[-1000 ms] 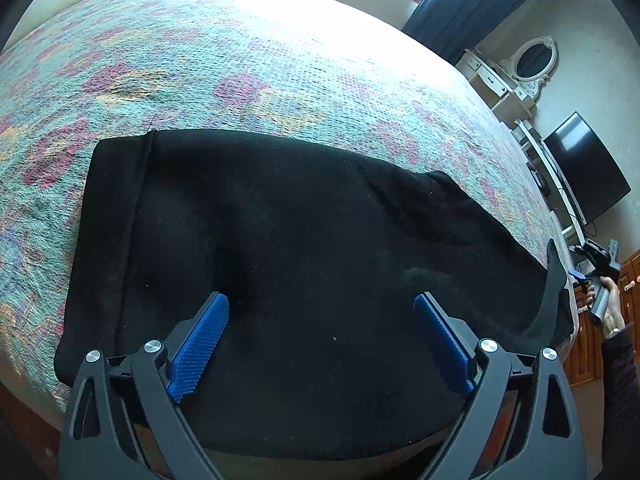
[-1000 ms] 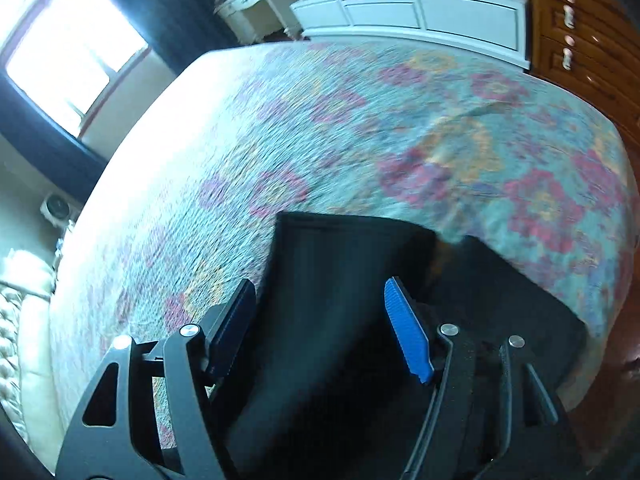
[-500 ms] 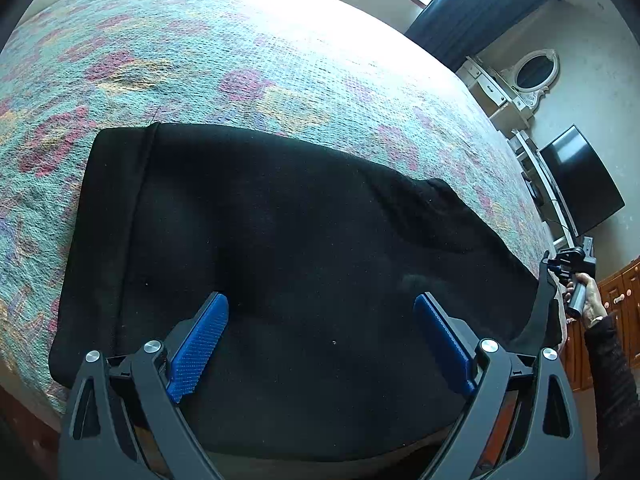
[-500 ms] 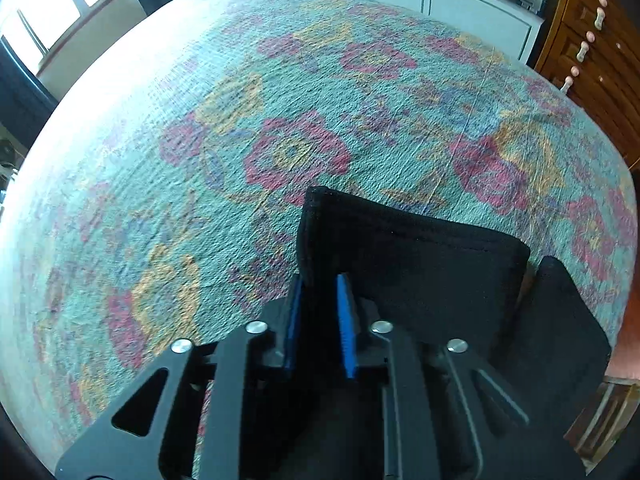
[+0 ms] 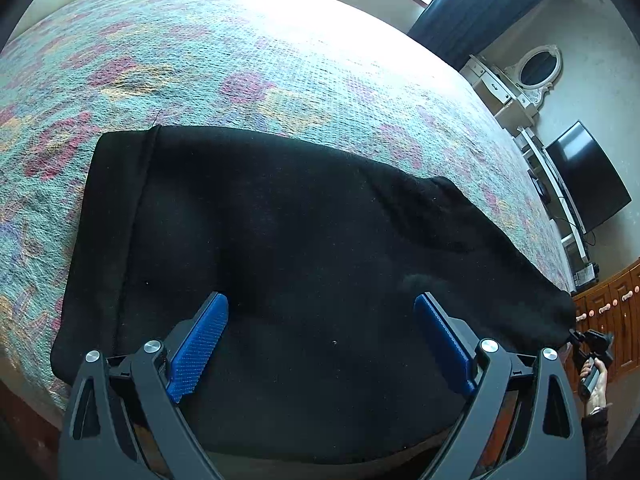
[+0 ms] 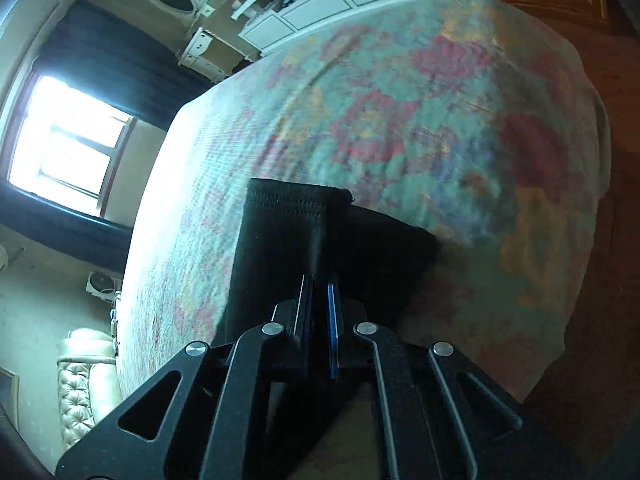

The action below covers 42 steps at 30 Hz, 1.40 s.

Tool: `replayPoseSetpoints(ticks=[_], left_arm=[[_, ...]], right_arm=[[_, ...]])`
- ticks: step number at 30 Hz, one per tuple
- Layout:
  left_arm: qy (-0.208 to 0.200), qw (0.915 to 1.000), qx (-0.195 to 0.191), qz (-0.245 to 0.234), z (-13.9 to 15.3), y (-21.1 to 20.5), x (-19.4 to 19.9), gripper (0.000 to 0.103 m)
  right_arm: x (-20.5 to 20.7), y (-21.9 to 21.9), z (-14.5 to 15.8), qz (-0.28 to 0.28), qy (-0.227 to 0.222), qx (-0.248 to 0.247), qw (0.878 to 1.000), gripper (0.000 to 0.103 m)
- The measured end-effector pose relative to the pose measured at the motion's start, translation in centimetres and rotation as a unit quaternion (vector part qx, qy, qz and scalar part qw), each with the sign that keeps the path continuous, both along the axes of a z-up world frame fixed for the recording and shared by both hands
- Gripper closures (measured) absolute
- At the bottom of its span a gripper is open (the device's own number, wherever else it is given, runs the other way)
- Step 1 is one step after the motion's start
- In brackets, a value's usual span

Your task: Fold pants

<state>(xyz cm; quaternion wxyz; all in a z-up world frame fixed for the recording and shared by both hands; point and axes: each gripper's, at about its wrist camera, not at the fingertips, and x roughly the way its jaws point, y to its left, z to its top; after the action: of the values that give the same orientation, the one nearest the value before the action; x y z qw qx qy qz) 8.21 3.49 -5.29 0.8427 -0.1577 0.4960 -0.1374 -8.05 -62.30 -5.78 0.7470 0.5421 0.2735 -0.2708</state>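
On the bed (image 5: pixel 280 40), w/ its floral bedspread, the black pants (image 5: pixel 304 240) lay lengthwise near the front edge, already doubled leg over leg as far as could be judged: one flat dark panel, waistband end to the left in the left wrist view, leg ends tapering off to the right toward the bed's corner.

Left gripper (image 5: pixel 320 344): fingers spread wide, blue pads apart over the upper part of the pants, nothing between them. Whether it touched the cloth could not be told; no grip there.

Right gripper (image 6: pixel 319 304): fingers closed tight on the hem end of the pants, stitched cuff (image 6: pixel 288 204) standing up beyond the fingertips, a second layer of leg visible just behind it. Hem end appeared raised off the bedspread. Right wrist view blurred. In the left wrist view the same tool (image 5: pixel 592 344) and the person's hand (image 5: pixel 596 384) showed at the far right, at the pants' end.

Progress, est.: lengthwise fold done; crosswise fold just begun, hem secured but not yet carried over. Left to do: bring cuffs to waistband, lay down square, poss. one more fold, smooth out. Left gripper not yet holding the waistband end; cloth may slide when the hem is drawn across.

Risk: two layers in one pinch; lower layer could slip free.
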Motion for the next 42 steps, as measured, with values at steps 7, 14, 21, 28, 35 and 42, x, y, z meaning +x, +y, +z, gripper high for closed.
replayPoseSetpoints(ticks=[7,14,21,28,35,42], left_arm=[[-0.003,0.9999,0.013,0.001,-0.1,-0.3,0.0,0.010],[0.006,0.9998,-0.015,0.015,0.5,0.5,-0.3,0.010],[-0.014,0.9960,-0.088,0.012,3.5,-1.0,-3.4,0.010],[-0.011,0.9931,-0.065,-0.097,1.8,-8.3,-5.4,0.010],[-0.002,0.9933,-0.048,-0.105,-0.1,-9.0,-4.4,0.010],[-0.025,0.9896,0.032,-0.138,0.0,-10.4,-5.5,0.010]], right_arm=[[-1.5,-0.7,-3.1,-0.014,-0.075,0.049,0.996,0.088],[-1.1,-1.1,-2.6,-0.019,-0.042,0.023,0.999,0.098],[-2.2,-0.8,-2.8,-0.025,-0.074,0.040,0.996,0.080],[-3.1,6.0,-2.1,0.023,-0.103,0.112,0.988,0.054],[3.7,20.2,-3.9,0.253,-0.059,0.196,0.946,0.054],[6.3,23.5,-4.2,0.290,-0.043,0.191,0.937,0.055]])
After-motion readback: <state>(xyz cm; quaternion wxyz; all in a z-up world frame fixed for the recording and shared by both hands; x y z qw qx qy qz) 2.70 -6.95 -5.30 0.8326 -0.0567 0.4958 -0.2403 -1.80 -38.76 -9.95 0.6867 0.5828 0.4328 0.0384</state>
